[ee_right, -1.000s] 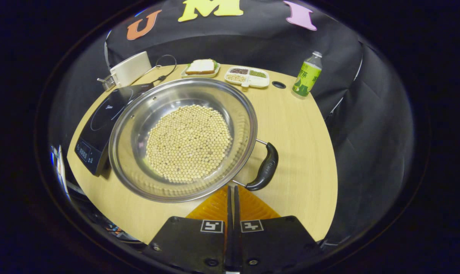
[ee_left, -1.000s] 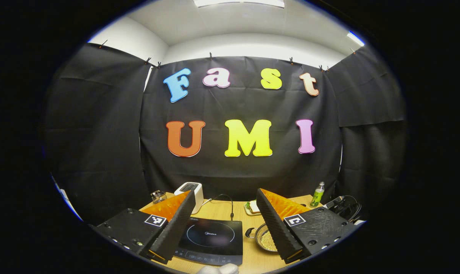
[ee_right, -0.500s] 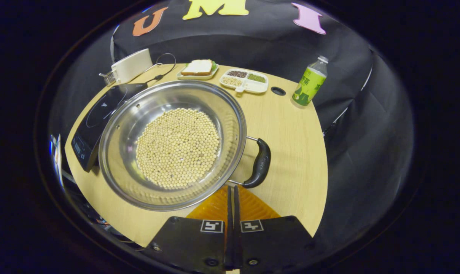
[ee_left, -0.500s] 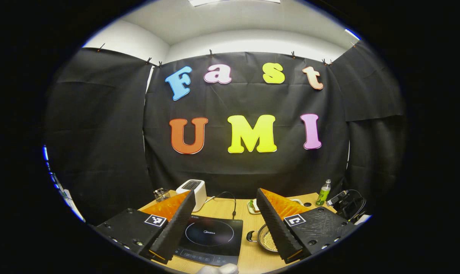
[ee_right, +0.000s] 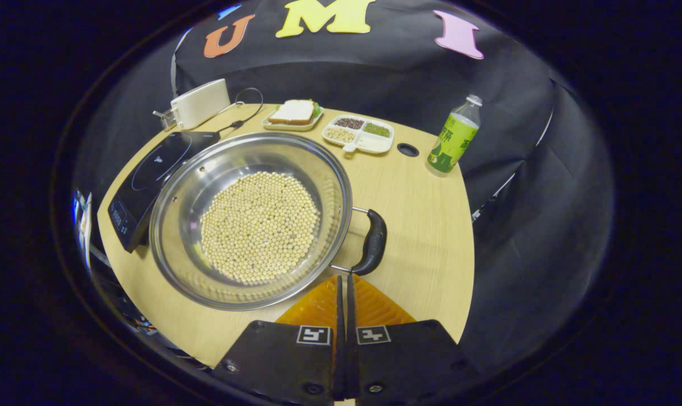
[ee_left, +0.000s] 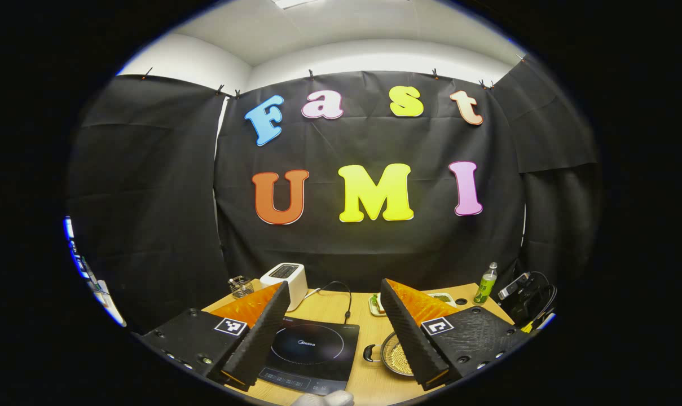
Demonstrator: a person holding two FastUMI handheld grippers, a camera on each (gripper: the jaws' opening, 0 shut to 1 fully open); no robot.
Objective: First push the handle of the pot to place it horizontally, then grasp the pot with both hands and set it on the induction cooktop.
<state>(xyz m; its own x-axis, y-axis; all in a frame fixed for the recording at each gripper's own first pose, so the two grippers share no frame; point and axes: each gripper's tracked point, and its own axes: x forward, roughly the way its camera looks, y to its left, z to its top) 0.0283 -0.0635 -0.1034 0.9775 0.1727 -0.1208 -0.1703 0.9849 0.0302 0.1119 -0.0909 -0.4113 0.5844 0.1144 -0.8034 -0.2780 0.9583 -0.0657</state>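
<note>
Currently, stage: the push on the handle looked under way or nearly finished; the lift had not begun.
Pot: the steel pot [ee_right: 250,220], holding pale round beans [ee_right: 259,225], sat on the tabletop [ee_right: 425,225] just right of the induction cooktop [ee_right: 149,175], its rim overlapping the cooktop's edge in the right gripper view.
Handle: the pot's near handle [ee_right: 370,242] stuck out on the side away from the cooktop, close in front of the right gripper.
Right gripper: the right gripper [ee_right: 343,282] had its jaws closed together on nothing, tips next to the handle's lower end; contact could not be told.
Left gripper: the left gripper [ee_left: 335,316] hung above the cooktop with jaws wide apart and empty, well clear of the pot.
Done: judging by the pot's position, the handles seemed roughly level across the tabletop.
Left: both grippers had yet to take hold, then lift the pot onto the cooktop.
Surface: a pale wooden tabletop, flat and smooth.
Beyond the cooktop: a white toaster [ee_right: 199,104], a sandwich plate [ee_right: 293,115], a divided dish [ee_right: 360,134], a green bottle [ee_right: 453,141].
Room: a booth hung with black cloth under a white ceiling.
</note>
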